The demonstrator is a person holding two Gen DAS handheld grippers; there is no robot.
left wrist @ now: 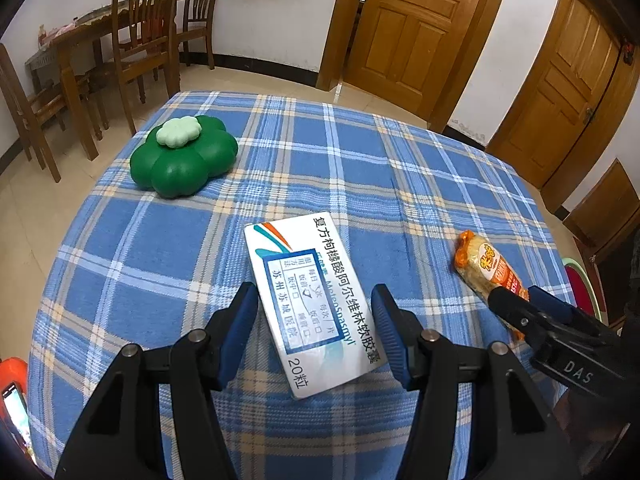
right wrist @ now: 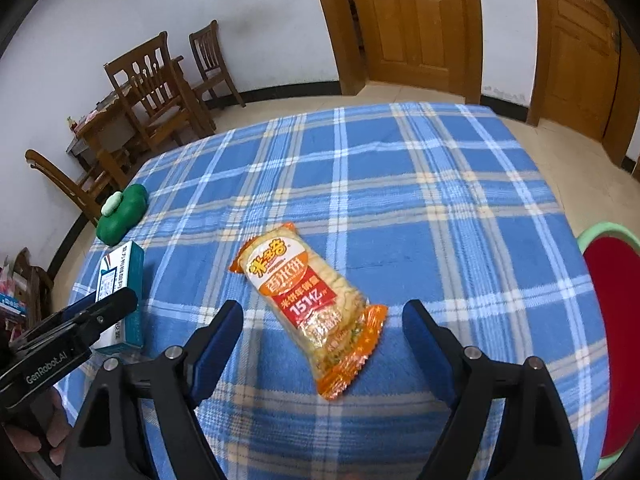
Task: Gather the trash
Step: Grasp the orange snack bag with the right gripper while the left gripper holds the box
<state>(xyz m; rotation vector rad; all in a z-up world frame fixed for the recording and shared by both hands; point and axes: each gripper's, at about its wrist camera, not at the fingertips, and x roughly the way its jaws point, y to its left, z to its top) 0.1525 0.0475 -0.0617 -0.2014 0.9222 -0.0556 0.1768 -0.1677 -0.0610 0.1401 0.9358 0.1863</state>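
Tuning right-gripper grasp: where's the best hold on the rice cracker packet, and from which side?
Grip the rice cracker packet across its narrow width at the plump middle, coming down from above. It lies flat and diagonal on the plaid tablecloth, so the right gripper likely needs rolling to square its open jaws to the long sides. The crimped ends look too thin.
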